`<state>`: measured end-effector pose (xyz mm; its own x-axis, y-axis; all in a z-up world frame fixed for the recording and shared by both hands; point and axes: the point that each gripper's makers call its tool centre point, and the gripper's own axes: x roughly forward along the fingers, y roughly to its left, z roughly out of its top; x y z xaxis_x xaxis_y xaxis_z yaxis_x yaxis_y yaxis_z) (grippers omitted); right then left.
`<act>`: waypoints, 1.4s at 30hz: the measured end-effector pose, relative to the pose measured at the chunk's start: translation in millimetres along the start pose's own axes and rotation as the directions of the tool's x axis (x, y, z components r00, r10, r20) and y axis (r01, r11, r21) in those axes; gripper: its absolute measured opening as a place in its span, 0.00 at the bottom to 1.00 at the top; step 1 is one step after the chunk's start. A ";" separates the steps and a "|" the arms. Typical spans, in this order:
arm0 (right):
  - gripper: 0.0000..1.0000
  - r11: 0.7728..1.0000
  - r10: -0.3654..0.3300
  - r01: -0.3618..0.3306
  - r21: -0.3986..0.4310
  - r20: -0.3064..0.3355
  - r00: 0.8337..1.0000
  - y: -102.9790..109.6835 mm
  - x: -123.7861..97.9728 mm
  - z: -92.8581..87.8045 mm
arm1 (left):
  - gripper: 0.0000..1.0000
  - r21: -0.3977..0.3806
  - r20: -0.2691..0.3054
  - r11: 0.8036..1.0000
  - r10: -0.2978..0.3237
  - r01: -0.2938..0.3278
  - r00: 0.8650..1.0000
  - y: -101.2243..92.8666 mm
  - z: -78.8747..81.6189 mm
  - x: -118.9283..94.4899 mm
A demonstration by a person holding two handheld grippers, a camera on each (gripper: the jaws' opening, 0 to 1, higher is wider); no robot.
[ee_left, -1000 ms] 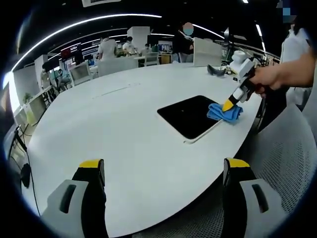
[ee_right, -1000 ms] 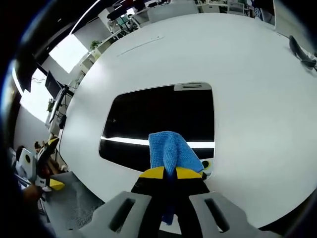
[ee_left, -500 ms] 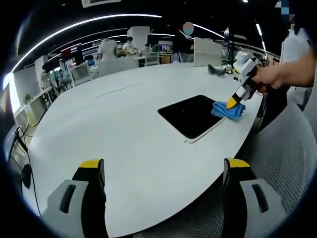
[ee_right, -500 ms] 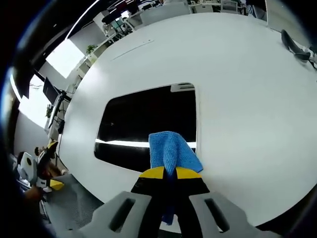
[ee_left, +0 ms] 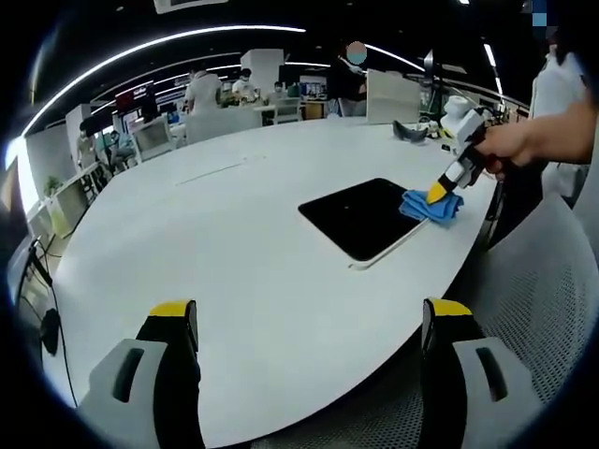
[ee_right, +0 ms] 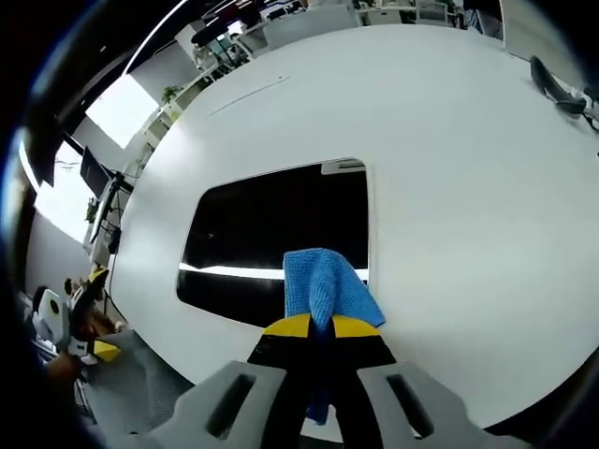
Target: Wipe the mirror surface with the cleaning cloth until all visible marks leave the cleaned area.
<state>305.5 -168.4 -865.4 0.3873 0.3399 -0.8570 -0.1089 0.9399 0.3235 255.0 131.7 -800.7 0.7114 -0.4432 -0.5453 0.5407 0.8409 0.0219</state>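
Note:
A dark rectangular mirror point(ee_left: 363, 218) point(ee_right: 271, 238) lies flat on the white table point(ee_left: 215, 243), near its right edge. My right gripper point(ee_right: 318, 325) is shut on a blue cleaning cloth point(ee_right: 324, 286), which rests on the mirror's near corner. From the left gripper view the cloth point(ee_left: 430, 207) sits at the mirror's right corner under the right gripper point(ee_left: 438, 192), held by a person's hand point(ee_left: 510, 145). My left gripper point(ee_left: 309, 313) hangs open over the table's near edge, far from the mirror, with nothing between its jaws.
A dark object point(ee_left: 409, 134) point(ee_right: 554, 82) lies on the table beyond the mirror. A mesh chair back point(ee_left: 552, 281) stands to the right. Desks, monitors and several people point(ee_left: 201, 89) fill the room behind. The wide table top around the mirror is bare.
In the last second the cloth slid a little toward the mirror's right corner and edge. The left gripper has stayed still.

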 end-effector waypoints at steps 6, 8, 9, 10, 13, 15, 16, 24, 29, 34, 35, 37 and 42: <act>0.01 1.000 -0.003 0.003 -0.001 -0.002 1.000 1.0 2.6 2.7 | 0.99 0.000 -0.001 1.000 0.001 -0.001 1.000 -0.2 0.4 0.0; 0.00 1.000 -0.005 0.005 0.002 -0.001 1.000 0.4 3.2 4.5 | 0.99 0.001 -0.002 1.000 0.001 -0.001 1.000 0.1 0.1 0.1; 0.00 1.000 -0.006 0.006 0.003 0.000 1.000 0.1 3.7 5.8 | 0.99 0.002 -0.004 1.000 0.001 -0.001 1.000 0.0 -0.5 0.2; 0.00 1.000 -0.008 0.008 0.004 0.002 1.000 -0.5 4.7 8.0 | 0.99 0.003 -0.006 1.000 0.001 -0.001 1.000 0.0 -1.0 0.3; 0.00 1.000 -0.012 0.012 0.003 0.003 1.000 -1.4 7.2 12.2 | 0.99 0.003 -0.006 1.000 0.000 0.000 1.000 -0.1 -0.8 0.3; 0.00 1.000 -0.015 0.015 -0.001 0.005 1.000 -1.3 8.4 15.9 | 0.99 0.002 -0.006 1.000 0.001 -0.001 1.000 0.0 -0.8 0.2; 0.00 1.000 -0.016 0.016 0.000 0.004 1.000 -1.4 9.0 17.3 | 0.99 0.001 -0.006 1.000 0.001 -0.001 1.000 0.0 -0.8 0.2; 0.00 1.000 -0.026 0.026 -0.008 0.006 1.000 -4.9 16.1 33.2 | 0.99 0.004 -0.016 1.000 0.001 -0.001 1.000 -0.3 -2.0 0.8; 0.00 0.999 -0.031 0.031 -0.009 0.006 1.000 -6.8 19.0 40.1 | 0.99 0.004 -0.018 1.000 0.005 -0.005 1.000 0.8 -2.9 1.2; 0.00 0.999 -0.035 0.035 -0.015 0.007 0.999 -8.4 21.8 47.4 | 0.99 0.004 -0.018 1.000 0.008 -0.008 1.000 1.7 -2.8 1.2; 0.00 0.999 -0.037 0.037 -0.016 0.007 0.999 -8.6 22.7 49.3 | 0.99 0.004 -0.017 1.000 0.008 -0.008 1.000 1.6 -2.2 1.0; 0.00 0.999 -0.040 0.040 -0.021 0.007 0.999 -9.3 24.4 53.1 | 0.99 0.003 -0.018 1.000 0.008 -0.008 1.000 1.5 -2.5 1.0; 0.00 0.998 -0.048 0.048 -0.033 0.007 0.999 -10.9 28.1 62.1 | 0.99 0.002 -0.018 1.000 0.007 -0.007 1.000 1.9 -3.0 1.4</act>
<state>374.5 -171.1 -868.1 0.3986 0.2941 -0.8687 -0.1204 0.9558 0.2684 255.7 133.6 -803.9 0.7071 -0.4320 -0.5598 0.5369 0.8432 0.0274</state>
